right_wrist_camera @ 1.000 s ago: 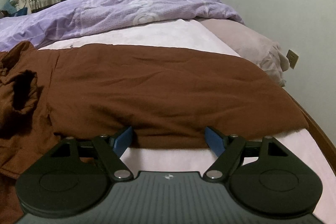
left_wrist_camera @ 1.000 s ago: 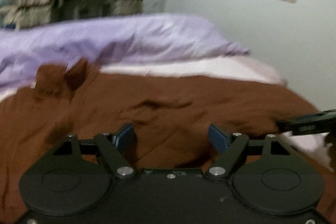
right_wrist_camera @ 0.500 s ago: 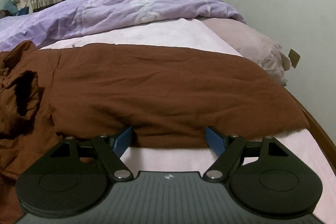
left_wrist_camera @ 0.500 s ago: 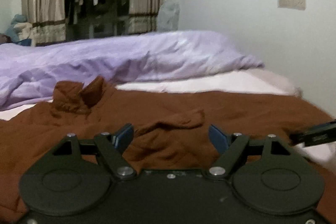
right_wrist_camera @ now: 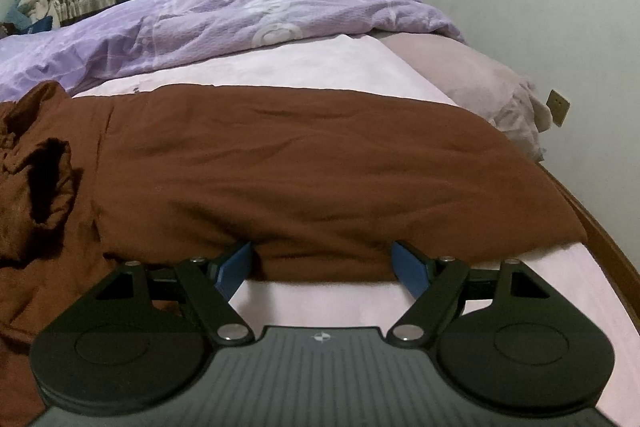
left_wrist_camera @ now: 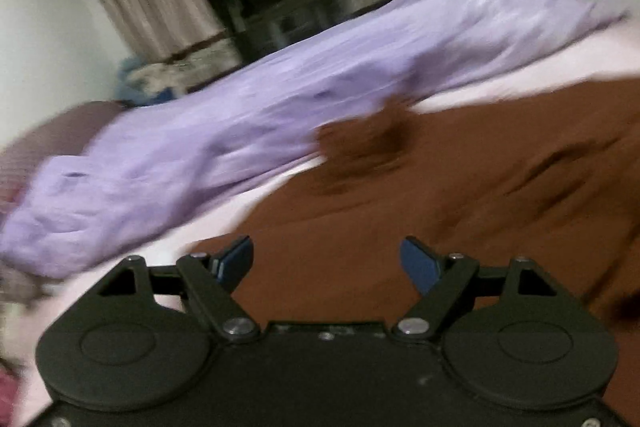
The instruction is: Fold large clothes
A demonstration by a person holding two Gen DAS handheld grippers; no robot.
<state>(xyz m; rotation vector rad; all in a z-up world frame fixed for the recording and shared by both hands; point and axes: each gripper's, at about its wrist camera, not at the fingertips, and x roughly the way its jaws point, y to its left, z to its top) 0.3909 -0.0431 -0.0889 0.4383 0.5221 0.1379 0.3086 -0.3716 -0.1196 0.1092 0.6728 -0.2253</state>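
Between the blue fingers point(right_wrist_camera: 236, 265) of the right gripper point(right_wrist_camera: 322, 265), spread wide and holding nothing, lies the near folded edge of a brown garment point(right_wrist_camera: 312, 167). It is spread across a pink-sheeted bed point(right_wrist_camera: 328, 301). The left gripper point(left_wrist_camera: 328, 261), also wide open and empty, hovers tilted over the same cloth; that view is blurred. A lilac duvet point(right_wrist_camera: 248, 15) lies beyond. Judged stage: between folds; next, each gripper needs an edge to pinch.

Left tongs point(left_wrist_camera: 327, 261): matte black body, two round discs, silver pivot screws, blue fingertip pads point(left_wrist_camera: 236, 259). Right tongs point(right_wrist_camera: 325, 263): same build, ribbed grey plate with small round emblem.
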